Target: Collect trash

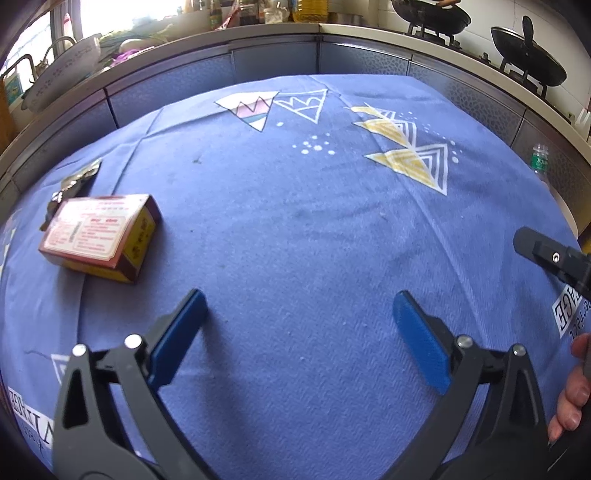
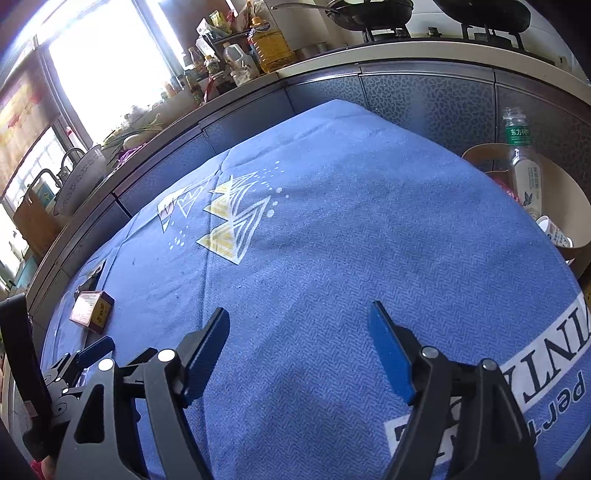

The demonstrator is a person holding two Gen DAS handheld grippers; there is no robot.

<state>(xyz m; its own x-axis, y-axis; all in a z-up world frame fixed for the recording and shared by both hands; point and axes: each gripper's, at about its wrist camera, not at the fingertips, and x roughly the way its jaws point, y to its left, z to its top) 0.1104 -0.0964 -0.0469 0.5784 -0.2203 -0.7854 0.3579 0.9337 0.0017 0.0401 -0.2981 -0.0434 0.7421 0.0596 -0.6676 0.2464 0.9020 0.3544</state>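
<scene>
A small red and yellow carton (image 1: 101, 236) lies on the blue cloth-covered table (image 1: 295, 229), to the left of my left gripper (image 1: 299, 306), which is open and empty above the cloth. The carton also shows far left in the right wrist view (image 2: 91, 312). A crumpled silver wrapper (image 1: 75, 181) lies just behind the carton. My right gripper (image 2: 297, 321) is open and empty over the table's near side. A round tan bin (image 2: 550, 199) beyond the table's right edge holds a plastic bottle (image 2: 524, 170) and a paper cup (image 2: 556, 230).
A kitchen counter (image 1: 258, 33) curves behind the table with oil bottles (image 2: 269, 40), woks on a stove (image 1: 528, 55) and a sink with a basin (image 1: 62, 70). Part of the other gripper (image 1: 550, 258) shows at the right edge of the left view.
</scene>
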